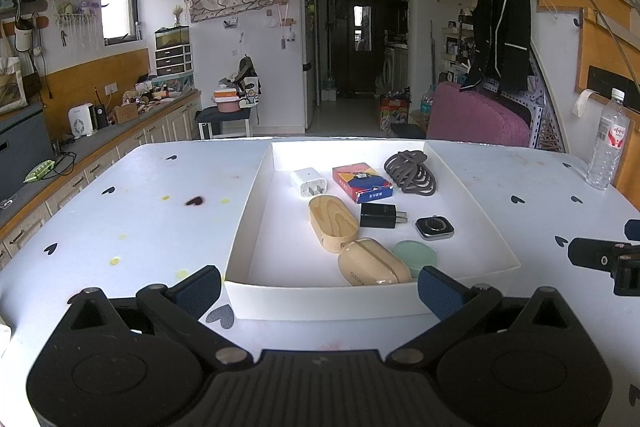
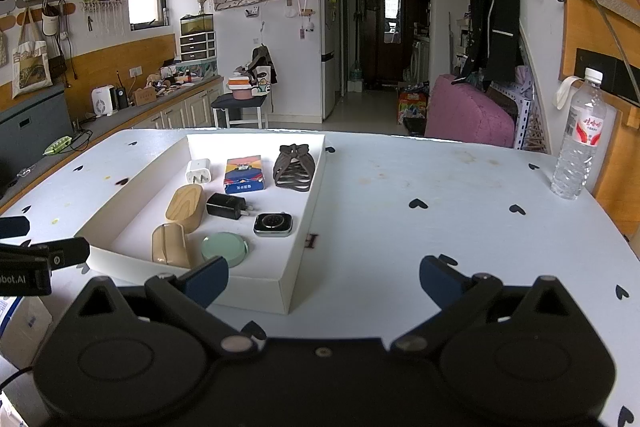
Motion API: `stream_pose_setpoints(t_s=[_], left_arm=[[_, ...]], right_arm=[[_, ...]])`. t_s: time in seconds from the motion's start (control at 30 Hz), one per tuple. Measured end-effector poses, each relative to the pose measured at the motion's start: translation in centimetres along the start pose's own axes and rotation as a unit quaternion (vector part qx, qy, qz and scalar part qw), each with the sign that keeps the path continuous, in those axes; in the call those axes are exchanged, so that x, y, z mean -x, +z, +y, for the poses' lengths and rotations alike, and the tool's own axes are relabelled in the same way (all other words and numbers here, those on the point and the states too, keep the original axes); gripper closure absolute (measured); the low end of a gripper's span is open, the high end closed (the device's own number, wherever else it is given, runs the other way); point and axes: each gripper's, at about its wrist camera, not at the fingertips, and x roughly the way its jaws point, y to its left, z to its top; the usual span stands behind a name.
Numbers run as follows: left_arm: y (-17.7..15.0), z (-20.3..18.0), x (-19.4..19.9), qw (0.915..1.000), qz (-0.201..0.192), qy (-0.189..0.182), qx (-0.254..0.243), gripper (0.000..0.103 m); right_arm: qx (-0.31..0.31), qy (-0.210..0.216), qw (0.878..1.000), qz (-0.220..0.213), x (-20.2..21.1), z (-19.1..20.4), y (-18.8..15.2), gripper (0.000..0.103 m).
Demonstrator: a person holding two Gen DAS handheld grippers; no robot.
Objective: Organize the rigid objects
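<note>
**Both tongs open and empty in front of a loaded tray**

My left gripper (image 1: 320, 285) hangs just short of the near wall of the white tray (image 1: 320, 301), its blue pads spread wide and holding nothing; my right gripper (image 2: 324, 277) sits beside it over bare tabletop, spread as wide and equally empty, its left pad overlapping the tray's near right corner in view.

Everything rigid already lies inside the tray: nearest me the tan case (image 1: 374, 264) and the green round tin (image 1: 415, 255), touching or nearly so; behind them the wooden oval box (image 1: 333, 223), the black charger (image 1: 382, 215) and the smartwatch (image 1: 434, 227); at the far end the white charger (image 1: 307, 182), the card box (image 1: 362, 182) and the dark hair claw (image 1: 411, 172); a water bottle (image 2: 578, 143) stands well apart at the table's right edge.

My worry is crowding; reaching for the tan case, a wide pad could shove the tin or the wooden box; dropping in too low could catch the tray's thin wall and drag the lot; the smooth watch may slip from a pinch.
</note>
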Motion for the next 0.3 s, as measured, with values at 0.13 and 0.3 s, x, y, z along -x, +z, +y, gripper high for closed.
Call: stream_pose_setpoints(t_s=[0.13, 0.3], left_arm=[[-0.02, 0.0, 0.03, 1.0, 0.0, 0.0, 0.0, 0.0], [0.02, -0.31, 0.09, 1.0, 0.001, -0.003, -0.002, 0.0]], right_arm=[[0.0, -0.002, 1.0, -0.001, 0.24, -0.17, -0.08, 0.0], [0.001, -0.004, 1.0, -0.002, 0.48, -0.41, 0.04, 0.0]])
